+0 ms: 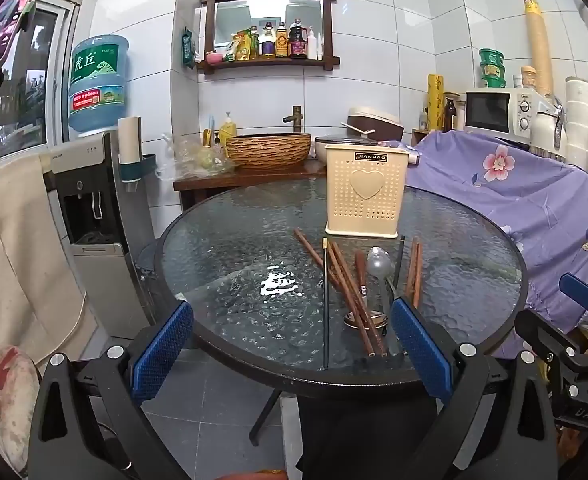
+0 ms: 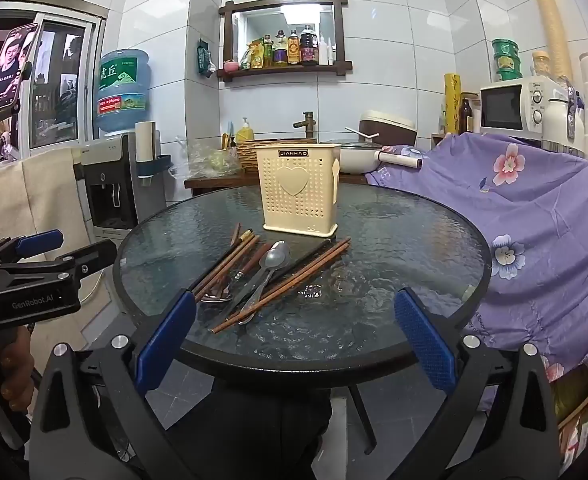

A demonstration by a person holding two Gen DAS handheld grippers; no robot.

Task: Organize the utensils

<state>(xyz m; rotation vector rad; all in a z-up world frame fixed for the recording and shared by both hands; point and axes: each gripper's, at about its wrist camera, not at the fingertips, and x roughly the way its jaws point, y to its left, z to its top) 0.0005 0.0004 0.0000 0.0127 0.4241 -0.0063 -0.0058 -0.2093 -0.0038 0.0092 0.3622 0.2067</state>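
A cream perforated utensil holder (image 1: 366, 194) (image 2: 300, 194) stands upright toward the back of the round glass table (image 1: 233, 248) (image 2: 394, 240). In front of it lies a loose pile: brown wooden chopsticks (image 1: 350, 292) (image 2: 294, 280), a black chopstick with a gold tip (image 1: 325, 300), a metal spoon (image 1: 380, 266) (image 2: 271, 266) and a wooden-handled spoon (image 1: 361, 276) (image 2: 249, 266). My left gripper (image 1: 291, 344) is open and empty at the table's near edge, just short of the pile. My right gripper (image 2: 296, 336) is open and empty, to the right of the pile.
A purple floral cloth (image 1: 534, 208) (image 2: 534, 220) covers furniture on the right. A water dispenser (image 1: 93, 200) stands left. A wooden counter with a basket sink (image 1: 269, 152) is behind the table. A microwave (image 2: 514, 106) is at the back right.
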